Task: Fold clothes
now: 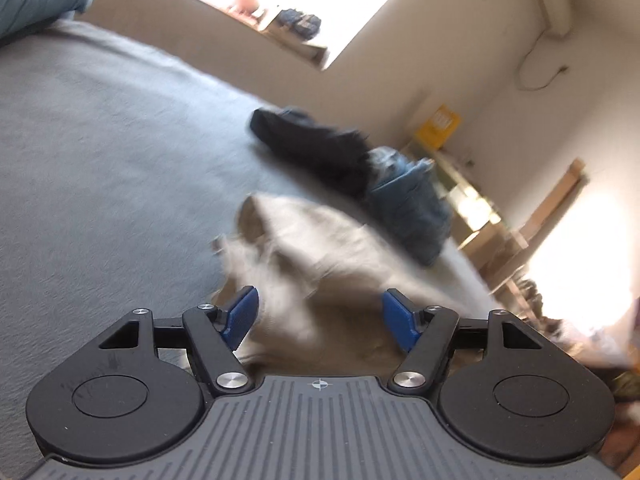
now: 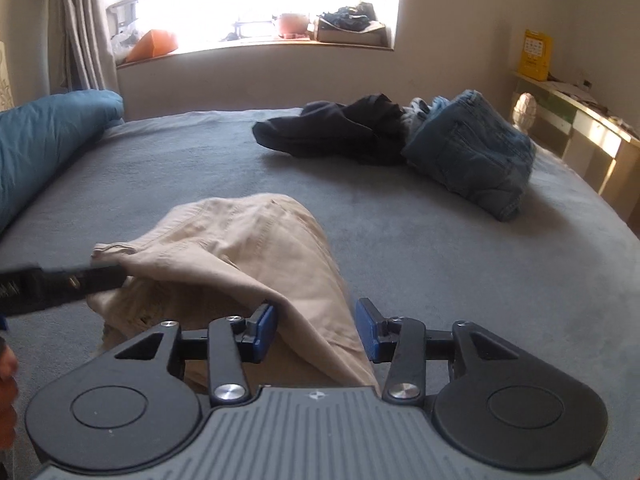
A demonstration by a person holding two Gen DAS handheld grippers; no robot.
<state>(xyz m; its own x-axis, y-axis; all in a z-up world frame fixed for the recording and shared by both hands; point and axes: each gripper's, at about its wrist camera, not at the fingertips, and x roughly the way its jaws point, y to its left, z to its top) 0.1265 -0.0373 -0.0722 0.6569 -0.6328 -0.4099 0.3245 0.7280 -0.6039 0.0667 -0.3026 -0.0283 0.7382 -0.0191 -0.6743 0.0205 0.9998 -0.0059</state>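
We have the limp, soft beige cotton trousers (image 2: 248, 248) between both half-open grippers, left (image 1: 320, 316) and right (image 2: 316, 330), neither pinching yet, best grabbed along a seamed edge.

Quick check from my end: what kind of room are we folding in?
Most likely a bedroom: clothes lie on a wide bed with a grey cover, a blue pillow or duvet sits at its edge, and a curtained window is behind.

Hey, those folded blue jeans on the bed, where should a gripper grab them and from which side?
Judging by the right wrist view, take the blue jeans at the near folded edge, coming low from the camera's side. That end faces open bed; the dark garment crowds their left.
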